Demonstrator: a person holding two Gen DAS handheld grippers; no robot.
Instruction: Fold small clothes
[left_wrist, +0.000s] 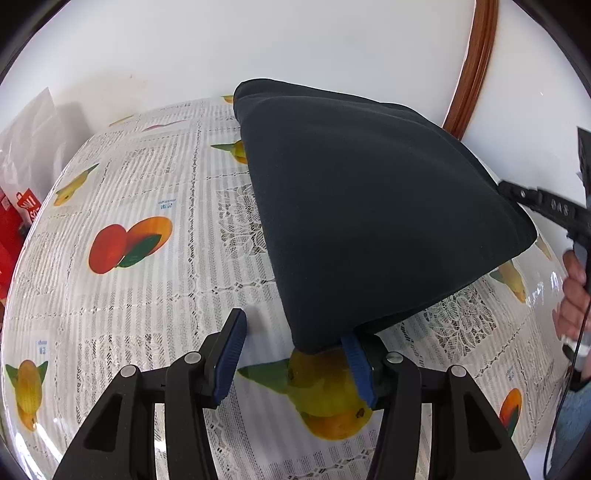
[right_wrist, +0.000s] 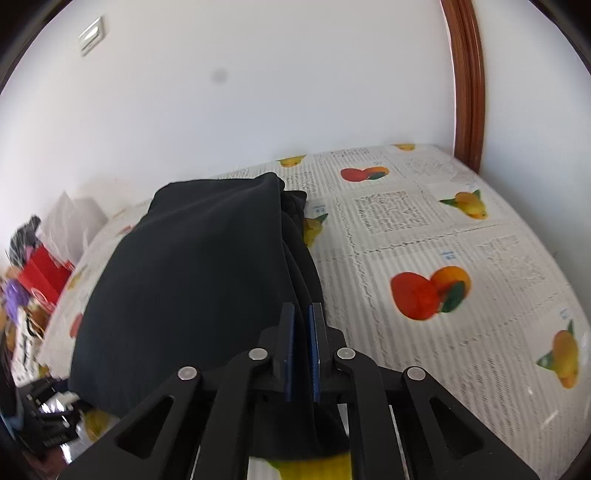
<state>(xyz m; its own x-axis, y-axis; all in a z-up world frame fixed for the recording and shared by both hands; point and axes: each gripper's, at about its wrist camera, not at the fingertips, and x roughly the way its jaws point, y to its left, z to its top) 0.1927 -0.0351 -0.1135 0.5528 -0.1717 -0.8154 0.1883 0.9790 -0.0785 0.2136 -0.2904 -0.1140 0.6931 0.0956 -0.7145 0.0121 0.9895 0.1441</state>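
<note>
— On the table (left_wrist: 122, 317), what do we have in front of us?

— We see a dark navy garment (left_wrist: 369, 206), folded over on itself, lying on a clear-covered lace tablecloth printed with mangoes and other fruit. From our left wrist view it fills the upper right of the cloth; from our right wrist view it lies left of centre, its bunched layers running up toward the white wall (right_wrist: 258, 92).

— And our left gripper (left_wrist: 295, 354)?

— Its blue-padded fingers stand apart. The near corner of the garment drapes over the tip of the right-hand finger (left_wrist: 356, 360); the left-hand one rests clear of the fabric, over the bare cloth. We see nothing pinched between them.

— Our right gripper (right_wrist: 303, 317)?

— Its two pads sit nearly together, with only a thin slit between them. Dark fabric hangs below and behind the fingers, so we read them as clamped on an edge of the garment, though the pinch itself is hidden. In the left view, that gripper comes in from the right edge, its tip at the garment's side, with a hand (left_wrist: 574, 295) on its handle.

— Anything else around?

— A red shopping bag (left_wrist: 22, 214) and white bags at the table's far left end, and a brown wooden frame (right_wrist: 467, 85) against the wall.
</note>
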